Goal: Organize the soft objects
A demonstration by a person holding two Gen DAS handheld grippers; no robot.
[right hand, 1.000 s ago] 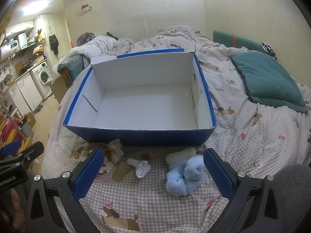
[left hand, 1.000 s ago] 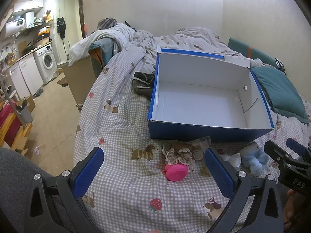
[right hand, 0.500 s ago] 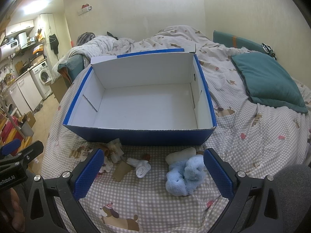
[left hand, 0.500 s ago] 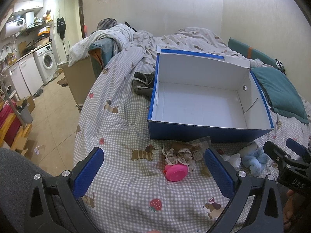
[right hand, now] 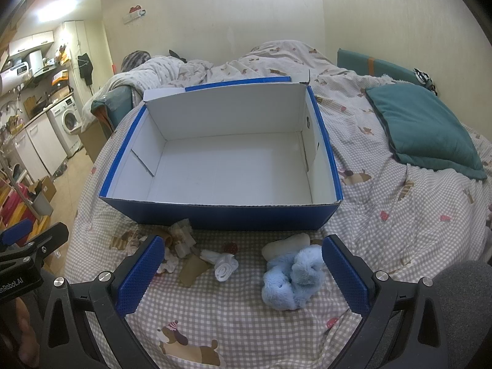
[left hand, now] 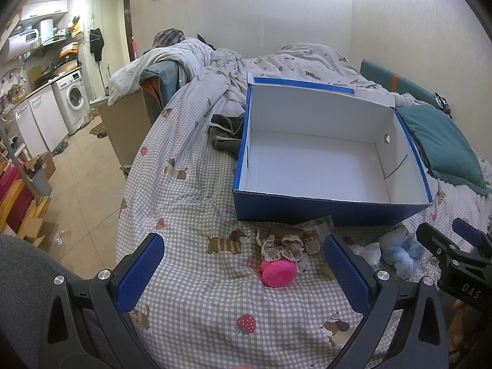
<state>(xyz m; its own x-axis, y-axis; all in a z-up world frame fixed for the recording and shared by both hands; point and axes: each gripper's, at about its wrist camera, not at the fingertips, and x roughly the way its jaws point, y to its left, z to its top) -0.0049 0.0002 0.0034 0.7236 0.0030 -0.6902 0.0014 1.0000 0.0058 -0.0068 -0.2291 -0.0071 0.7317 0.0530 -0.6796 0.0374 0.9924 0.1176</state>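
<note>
An empty blue box with a white inside sits on the checked bed cover; it also shows in the right wrist view. In front of it lie a pink round item, lace-trimmed beige socks, rolled white socks and a fluffy light-blue plush, which the left wrist view also shows. My left gripper is open and empty, hovering before the pink item. My right gripper is open and empty, with the white socks and the plush between its fingers' lines.
A teal pillow lies right of the box. A dark garment lies left of it. A crumpled duvet is behind. The bed's left edge drops to a tiled floor with a washing machine and boxes.
</note>
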